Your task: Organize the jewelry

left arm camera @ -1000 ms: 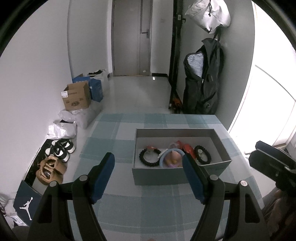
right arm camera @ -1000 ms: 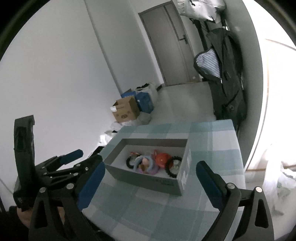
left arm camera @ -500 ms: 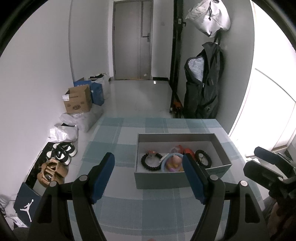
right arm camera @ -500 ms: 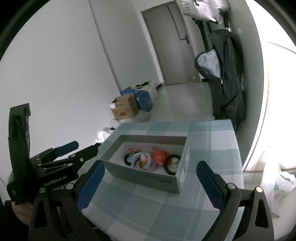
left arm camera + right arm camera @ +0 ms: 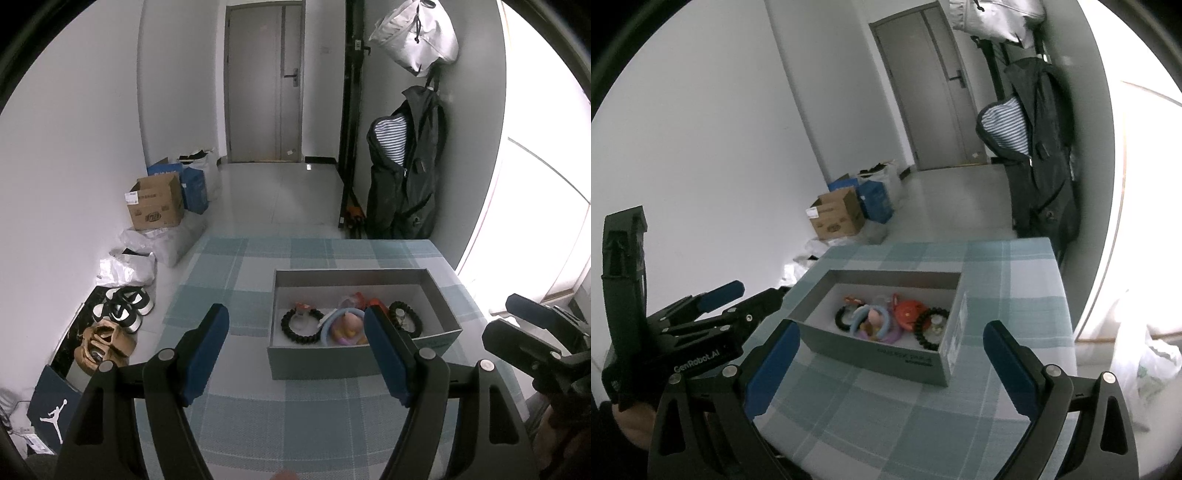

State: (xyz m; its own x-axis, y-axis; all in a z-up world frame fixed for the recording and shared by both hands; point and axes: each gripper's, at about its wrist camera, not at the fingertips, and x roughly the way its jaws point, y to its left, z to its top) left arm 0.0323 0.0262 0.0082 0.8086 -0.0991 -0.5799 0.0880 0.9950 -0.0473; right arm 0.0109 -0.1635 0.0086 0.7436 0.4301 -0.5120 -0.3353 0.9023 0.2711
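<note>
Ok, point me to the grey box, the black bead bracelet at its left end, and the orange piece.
grey box [image 5: 317,363]: left wrist view, front wall.
black bead bracelet [image 5: 295,334]: left wrist view, lower beads.
orange piece [image 5: 909,312]: right wrist view, top face.

My left wrist camera looks down over the checked table [image 5: 236,280] toward the door [image 5: 264,81], box [image 5: 364,356] at centre right. My right one views the same box [image 5: 886,354] from nearer its right corner, angled leftward.

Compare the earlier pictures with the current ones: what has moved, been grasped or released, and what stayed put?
Nothing was grasped or released. Both views tilted slightly, so the grey box sits lower in frame. Both tongs, left and right, remain open and empty; the bracelets stay in the box.
</note>
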